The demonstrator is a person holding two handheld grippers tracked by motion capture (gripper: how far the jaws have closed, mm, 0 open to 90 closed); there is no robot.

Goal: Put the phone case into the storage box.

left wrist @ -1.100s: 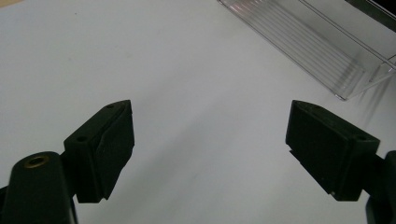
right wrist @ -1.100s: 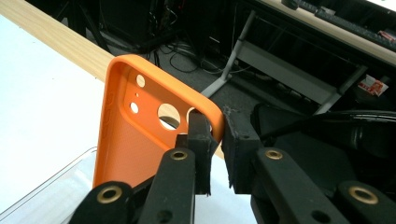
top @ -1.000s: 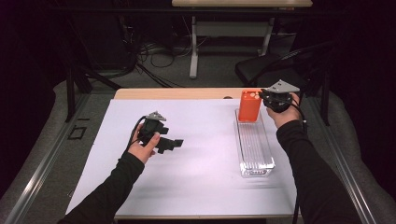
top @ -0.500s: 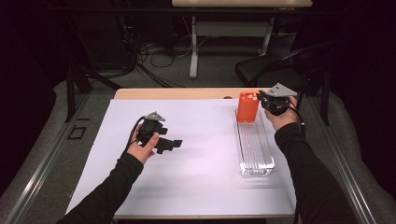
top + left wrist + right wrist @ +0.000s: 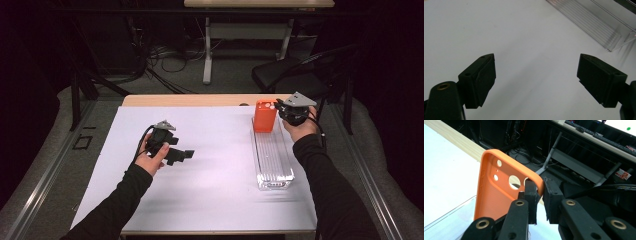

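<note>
Right gripper: jaws pinched on the top edge of an orange soft-plastic phone case, held upright over the far end of a clear ribbed plastic tray, table's right side. Left gripper: jaws wide apart, nothing between, above white table cover, well left of tray.

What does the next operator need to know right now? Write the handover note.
Right gripper: shut on the corner of the orange phone case, holding it upright at the far end of the clear tray.
Left gripper: open, holding nothing, over the white table cover, left of the tray.
Done: case is gripped.
Left: whether the case's lower edge sits in the tray or is lifted clear cannot be told; check that before moving it. The left gripper is free to steady the tray if needed.
</note>
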